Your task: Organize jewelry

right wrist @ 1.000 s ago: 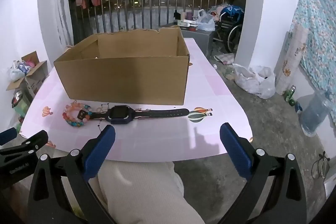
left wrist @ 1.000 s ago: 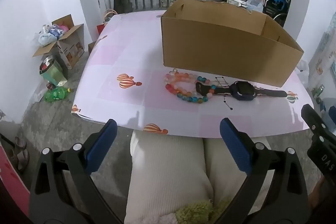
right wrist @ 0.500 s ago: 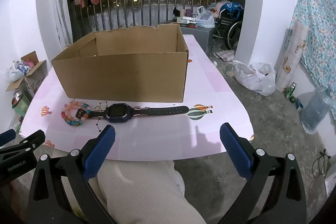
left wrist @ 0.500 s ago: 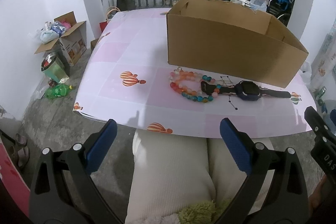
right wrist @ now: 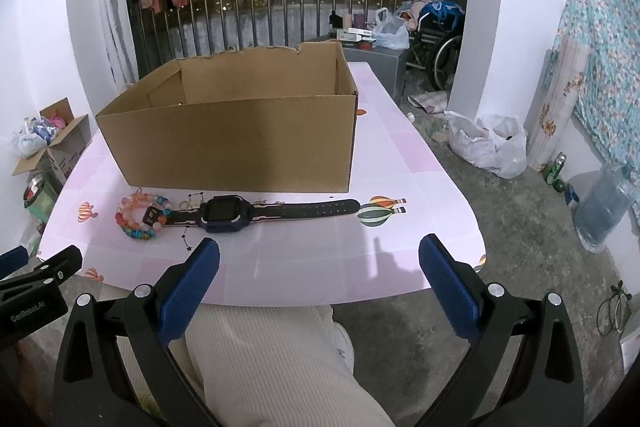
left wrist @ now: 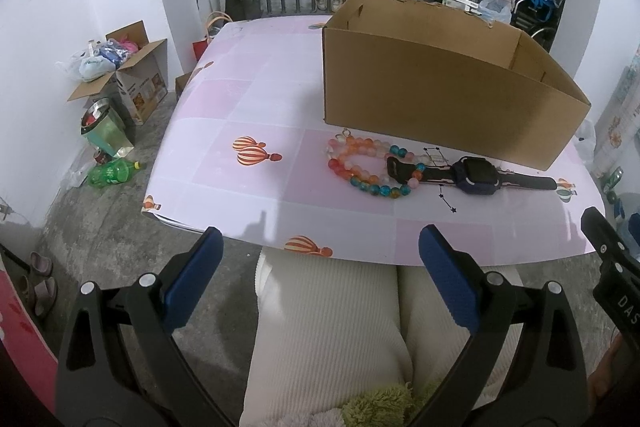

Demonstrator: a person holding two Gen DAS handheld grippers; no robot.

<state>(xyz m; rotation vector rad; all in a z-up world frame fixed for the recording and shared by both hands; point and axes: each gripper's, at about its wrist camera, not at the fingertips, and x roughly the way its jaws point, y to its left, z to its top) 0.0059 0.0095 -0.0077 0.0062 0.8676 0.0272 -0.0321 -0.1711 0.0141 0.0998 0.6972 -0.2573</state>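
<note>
Both grippers hang low over the person's lap, short of the table edge: left gripper [left wrist: 316, 269] and right gripper [right wrist: 318, 277] each have their blue-padded fingers spread wide, holding nothing. The dark navy smartwatch with a black rubber strap [right wrist: 256, 213] lies flat, strap stretched left-right along the open brown cardboard box [right wrist: 236, 135] (just in front of it). Its buckle end rests on the coiled multicoloured glass-bead bracelet [left wrist: 366, 167], on the pink balloon-print tablecloth [left wrist: 240, 131].
</note>
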